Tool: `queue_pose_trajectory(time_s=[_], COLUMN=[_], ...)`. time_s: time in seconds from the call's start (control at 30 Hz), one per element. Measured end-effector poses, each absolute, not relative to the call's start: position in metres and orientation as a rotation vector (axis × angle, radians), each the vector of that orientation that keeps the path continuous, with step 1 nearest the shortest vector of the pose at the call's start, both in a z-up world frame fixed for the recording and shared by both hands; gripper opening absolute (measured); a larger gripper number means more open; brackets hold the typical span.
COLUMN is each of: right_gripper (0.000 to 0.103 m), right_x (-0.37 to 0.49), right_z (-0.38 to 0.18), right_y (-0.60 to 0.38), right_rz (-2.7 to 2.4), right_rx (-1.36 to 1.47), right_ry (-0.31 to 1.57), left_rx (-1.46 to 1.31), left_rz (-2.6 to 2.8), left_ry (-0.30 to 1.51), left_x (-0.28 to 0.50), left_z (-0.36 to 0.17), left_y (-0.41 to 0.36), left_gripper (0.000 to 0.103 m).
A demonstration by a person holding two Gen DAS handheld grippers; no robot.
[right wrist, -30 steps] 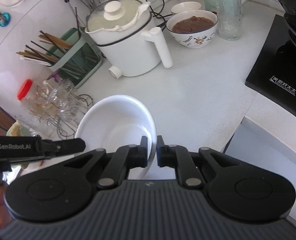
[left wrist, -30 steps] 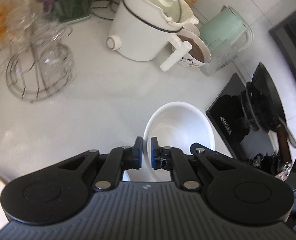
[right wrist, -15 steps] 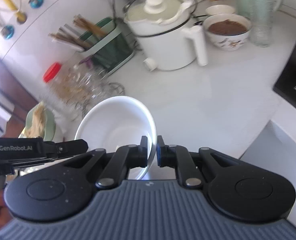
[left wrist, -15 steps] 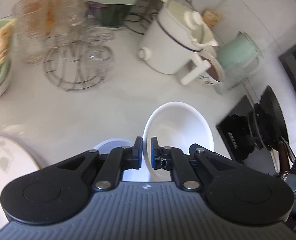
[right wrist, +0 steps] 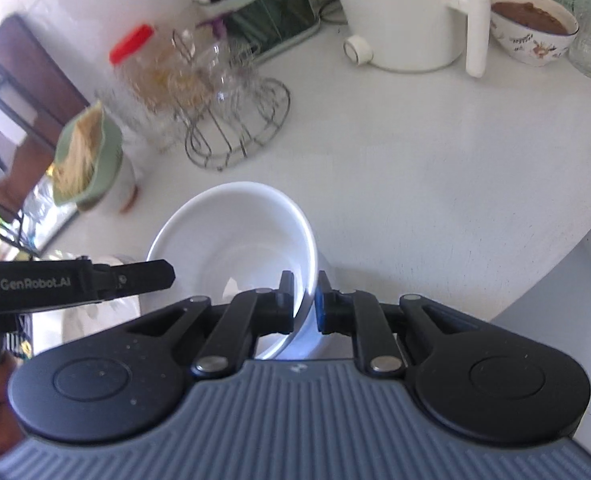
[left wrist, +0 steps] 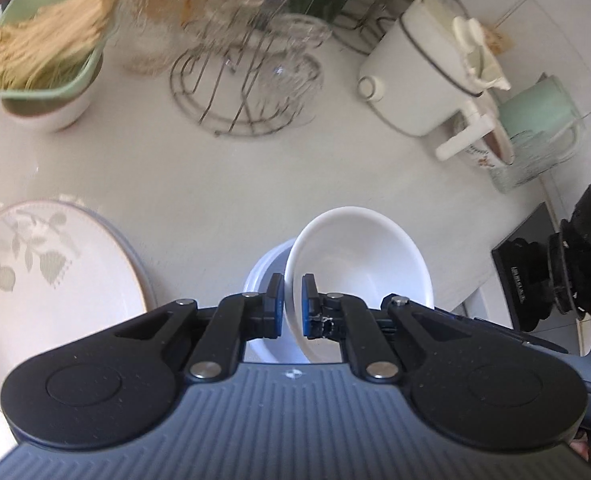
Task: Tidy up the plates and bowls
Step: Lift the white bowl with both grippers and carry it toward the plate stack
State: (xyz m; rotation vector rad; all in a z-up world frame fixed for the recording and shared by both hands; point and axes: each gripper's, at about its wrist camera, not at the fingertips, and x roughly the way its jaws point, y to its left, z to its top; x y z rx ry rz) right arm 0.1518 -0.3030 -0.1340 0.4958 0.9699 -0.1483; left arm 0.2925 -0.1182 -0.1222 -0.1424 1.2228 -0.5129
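Over the counter point(left wrist: 223, 176) I have both grippers clamped on opposite rims of the white bowl point(left wrist: 355, 256), left gripper point(left wrist: 292, 304) and right gripper point(right wrist: 305, 300), keeping it level above the pale blue bowl point(left wrist: 263, 276) for nesting

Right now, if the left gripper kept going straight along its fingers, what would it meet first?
Beyond the white bowl that the left gripper already clamps, probably bare counter; the wire rack stands further off. Depth is unclear.
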Motion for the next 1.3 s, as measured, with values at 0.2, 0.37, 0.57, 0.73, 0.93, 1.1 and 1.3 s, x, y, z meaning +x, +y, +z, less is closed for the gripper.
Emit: queue_pose_trajectory(time_s=[0.2,0.37,0.57,0.73,0.93,1.1,1.3], right_gripper=[0.014,0.014,0.037,0.043,0.043,0.044,0.044], right_x=[0.154,0.154,0.155,0.148,0.148,0.138,0.135], right_z=[-0.148,-0.154,-0.149,-0.139,-0.152,-0.154,-0.17], right_y=[-0.3,-0.301,-0.305,-0.319,-0.327,-0.328,-0.329], right_rz=[-0.133,-0.129,-0.144,-0.122,-0.188,-0.193,-0.182], right_rx=[0.49,0.496,0.49,0.572,0.605,0.683,0.764], right_ry=[1.018,1.047,1.048,1.005,1.002,0.997,0.997], left_rx=[-0.128,-0.123,-0.132,-0.17,-0.185,-0.111,-0.146], left_rz=[-0.477,-0.469,-0.459,-0.466,-0.463,-0.5,-0.498], left_ry=[1.248,1.26,1.266,1.232,1.235,1.215,1.244], left_x=[0.288,0.284,0.283,0.281,0.277,0.275,0.277], left_z=[-0.135,-0.142,-0.144,-0.138,-0.142,-0.143,-0.154], left_y=[-0.118,-0.119,-0.118,-0.109,-0.098,-0.095,-0.098], left_gripper=[0.008,0.008,0.049,0.067,0.067,0.067,0.067])
